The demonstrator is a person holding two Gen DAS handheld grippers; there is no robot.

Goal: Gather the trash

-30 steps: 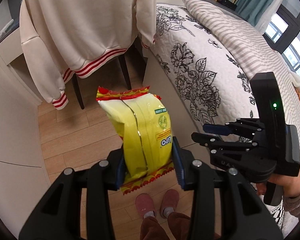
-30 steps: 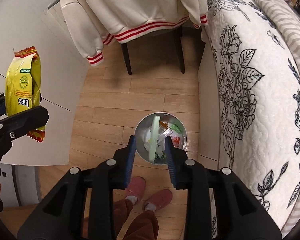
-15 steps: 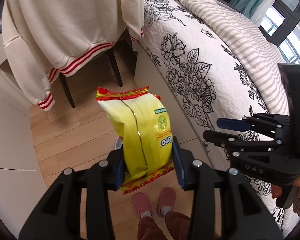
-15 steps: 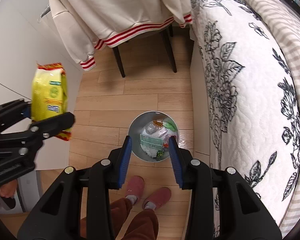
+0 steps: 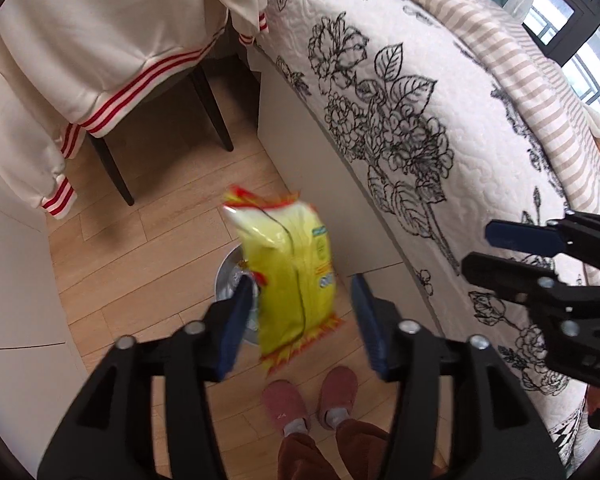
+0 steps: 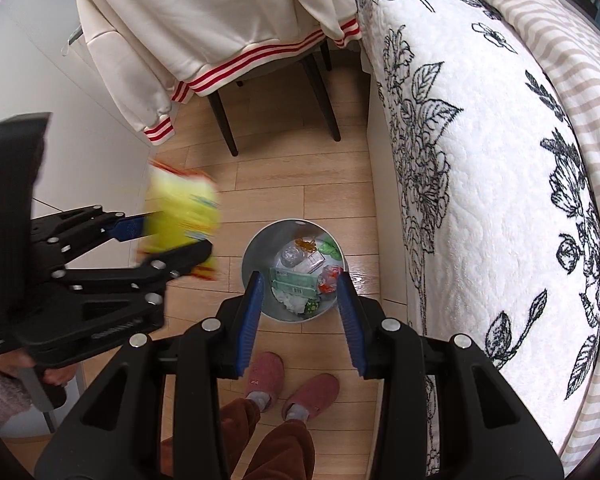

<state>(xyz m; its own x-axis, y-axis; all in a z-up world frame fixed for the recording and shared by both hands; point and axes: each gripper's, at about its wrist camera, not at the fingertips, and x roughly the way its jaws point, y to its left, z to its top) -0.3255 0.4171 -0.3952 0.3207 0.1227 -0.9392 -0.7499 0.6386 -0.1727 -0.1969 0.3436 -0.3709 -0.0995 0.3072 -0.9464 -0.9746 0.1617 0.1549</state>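
Two hand-held grippers point down over one round metal bin (image 6: 296, 272) on the wooden floor, with one yellow snack packet (image 5: 290, 280) as the only loose item. That packet sits between the blue pads of the left hand-held gripper (image 5: 300, 316), whose jaws are opening; gaps show on both sides, so neither pad presses it. It hangs directly above the bin, upright but tilted and motion-blurred, yellow with red zigzag seams at top and bottom and a dark seam down its back. The right hand-held gripper (image 6: 300, 316) holds nothing, its jaws moderately apart over the bin, which is part-filled with wrappers and paper. Two pink slippers (image 6: 290, 388) stand just beside the bin; a bed (image 6: 480, 160) runs along its other side.
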